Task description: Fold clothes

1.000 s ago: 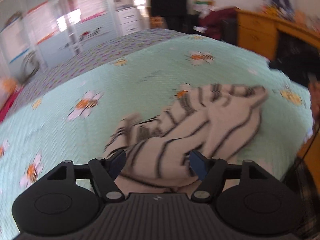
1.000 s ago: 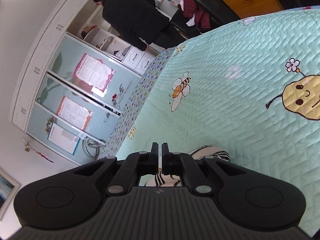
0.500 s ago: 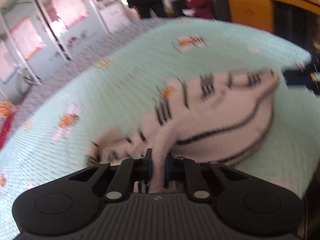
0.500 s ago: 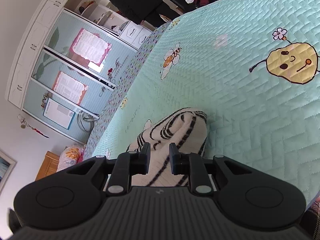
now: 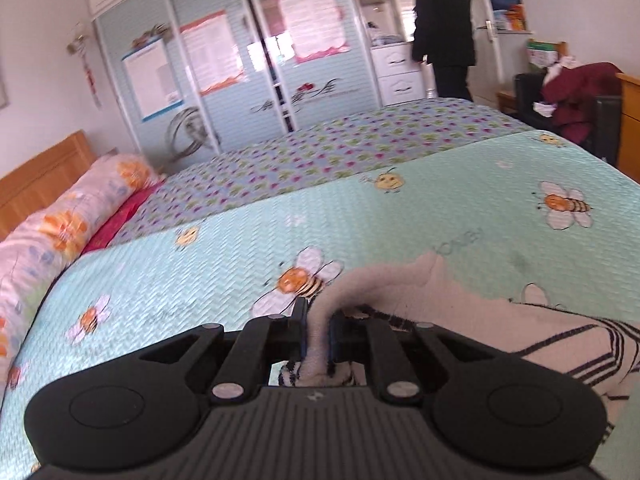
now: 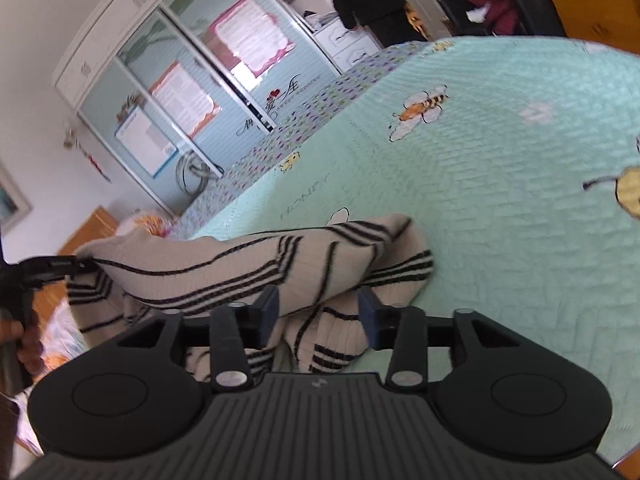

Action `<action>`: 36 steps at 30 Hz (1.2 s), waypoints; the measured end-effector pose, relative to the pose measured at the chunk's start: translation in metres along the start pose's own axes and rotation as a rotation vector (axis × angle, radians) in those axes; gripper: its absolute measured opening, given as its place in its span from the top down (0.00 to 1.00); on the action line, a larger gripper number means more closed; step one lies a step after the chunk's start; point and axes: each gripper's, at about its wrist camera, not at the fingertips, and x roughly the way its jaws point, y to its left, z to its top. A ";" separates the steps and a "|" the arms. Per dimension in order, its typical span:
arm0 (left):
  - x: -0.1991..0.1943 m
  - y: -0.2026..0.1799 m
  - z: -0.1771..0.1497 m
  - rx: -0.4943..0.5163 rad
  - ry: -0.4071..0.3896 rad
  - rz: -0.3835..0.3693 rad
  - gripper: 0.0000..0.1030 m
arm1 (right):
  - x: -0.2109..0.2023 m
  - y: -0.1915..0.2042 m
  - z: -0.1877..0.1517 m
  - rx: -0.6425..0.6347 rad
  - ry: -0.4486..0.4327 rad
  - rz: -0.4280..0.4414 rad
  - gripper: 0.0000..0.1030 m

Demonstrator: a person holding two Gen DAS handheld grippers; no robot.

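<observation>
Left wrist view: the left gripper (image 5: pixel 318 330) pinches an edge of the cream, black-striped knit garment (image 5: pixel 500 328), which trails to its right over the mint bee-print quilt (image 5: pixel 400 216).

Right wrist view: the right gripper (image 6: pixel 318 316) is opening, its pads clear of the garment bunched between them; the garment's long axis runs left to the left gripper.

left gripper (image 5: pixel 318 334) clamped, right gripper (image 6: pixel 320 316) opening

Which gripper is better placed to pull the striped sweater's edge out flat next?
Left. The left gripper is shut on the striped sweater, lifting its edge; the right gripper is opening, pads clear of the cloth between them.
</observation>
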 end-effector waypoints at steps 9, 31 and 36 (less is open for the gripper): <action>-0.021 0.028 -0.037 -0.081 0.018 0.005 0.89 | 0.045 0.055 -0.004 -0.332 0.036 -0.009 0.40; -0.069 0.022 -0.055 -0.029 -0.025 -0.030 0.89 | 0.023 0.112 -0.068 -0.769 -0.063 -0.124 0.91; -0.107 0.017 -0.002 0.013 -0.169 -0.034 0.89 | -0.042 0.137 0.000 -0.793 -0.347 -0.174 0.92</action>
